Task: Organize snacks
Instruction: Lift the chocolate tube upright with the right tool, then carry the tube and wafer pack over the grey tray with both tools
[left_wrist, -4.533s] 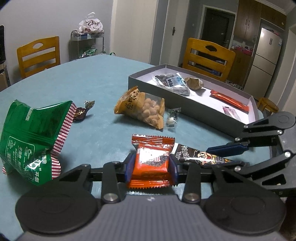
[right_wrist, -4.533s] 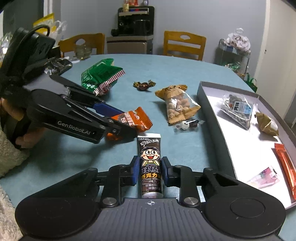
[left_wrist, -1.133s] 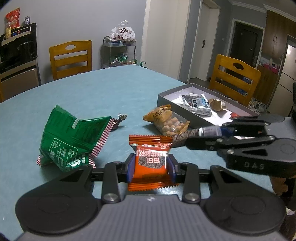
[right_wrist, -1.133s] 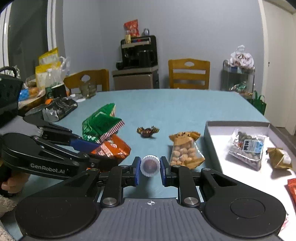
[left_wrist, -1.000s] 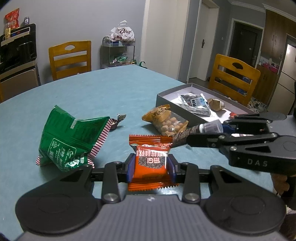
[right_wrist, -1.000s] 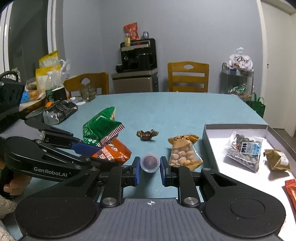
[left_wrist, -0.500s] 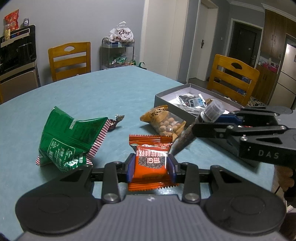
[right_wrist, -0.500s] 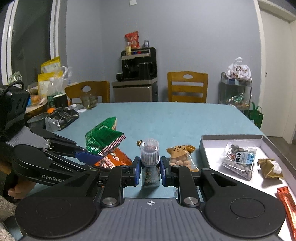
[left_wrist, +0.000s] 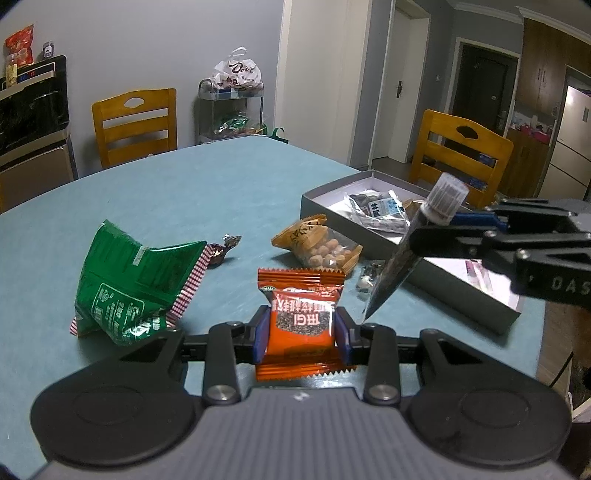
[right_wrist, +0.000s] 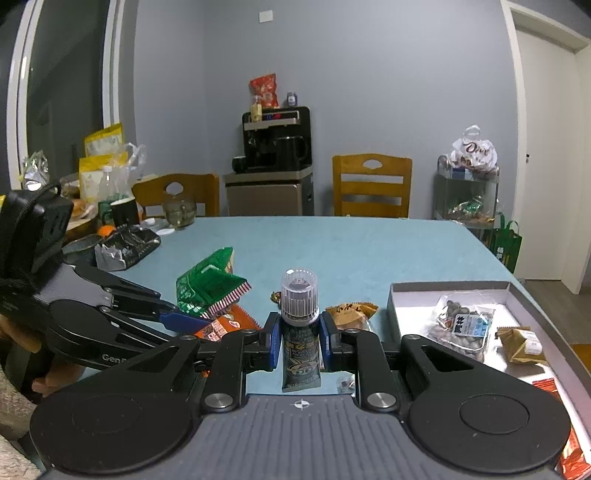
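My left gripper (left_wrist: 300, 334) is shut on an orange snack packet (left_wrist: 301, 326), held just above the teal table (left_wrist: 177, 199). My right gripper (right_wrist: 299, 339) is shut on a dark chocolate tube (right_wrist: 300, 332) with a clear cap, which stands upright between its blue pads. In the left wrist view that tube (left_wrist: 413, 251) hangs tilted, cap up, in front of the grey box (left_wrist: 461, 295). The grey box (right_wrist: 450, 286) lies to the right with a nut bag (right_wrist: 461, 325), a gold packet (right_wrist: 521, 343) and an orange wrapper (right_wrist: 550, 387) inside.
On the table lie a green bag (left_wrist: 129, 280), a peanut bag (left_wrist: 317, 247), a dark wrapped candy (left_wrist: 221, 251) and a small clear candy (left_wrist: 365, 277). Wooden chairs (right_wrist: 371, 188) stand around the table. Cups and bags crowd the table's far left (right_wrist: 122, 236).
The right gripper has risen and tipped the tube from lying cap-forward to standing upright, its tail off the table. The left gripper and orange packet have stayed put.
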